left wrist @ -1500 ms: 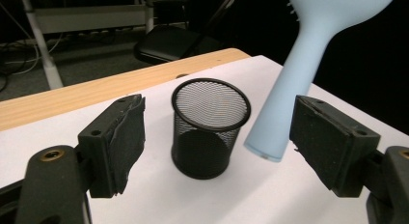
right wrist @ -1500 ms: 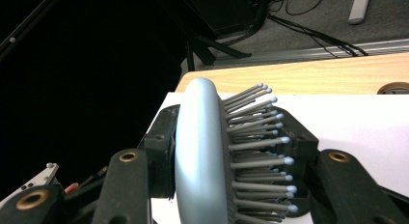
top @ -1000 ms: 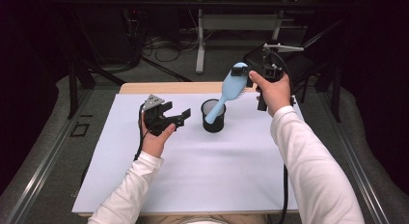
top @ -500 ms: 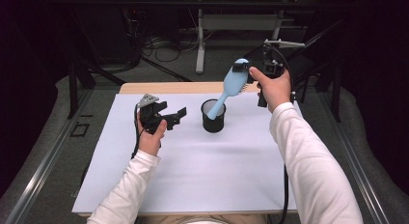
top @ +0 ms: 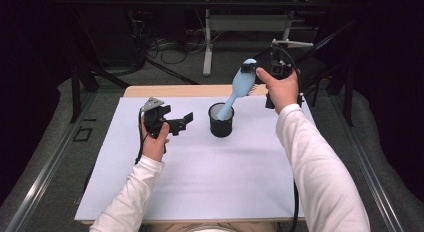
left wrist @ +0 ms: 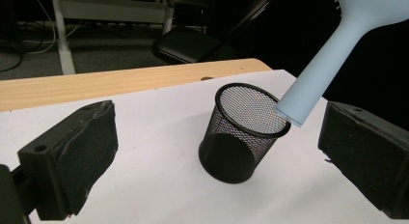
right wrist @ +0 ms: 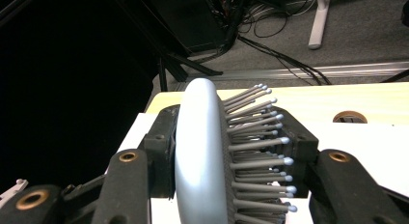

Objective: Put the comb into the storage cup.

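High view, near to far: left gripper (top: 184, 120) at nine o'clock of the mesh cup (top: 221, 120), jaws just opened wide, nothing between them. Right gripper (top: 251, 71) clamps the blue hairbrush (top: 238, 88) by its head (bristles squash, probably), its stiff, light handle tip at the cup's rim.

The hairbrush (left wrist: 333, 55) head is cut off by the left gripper view's top edge.
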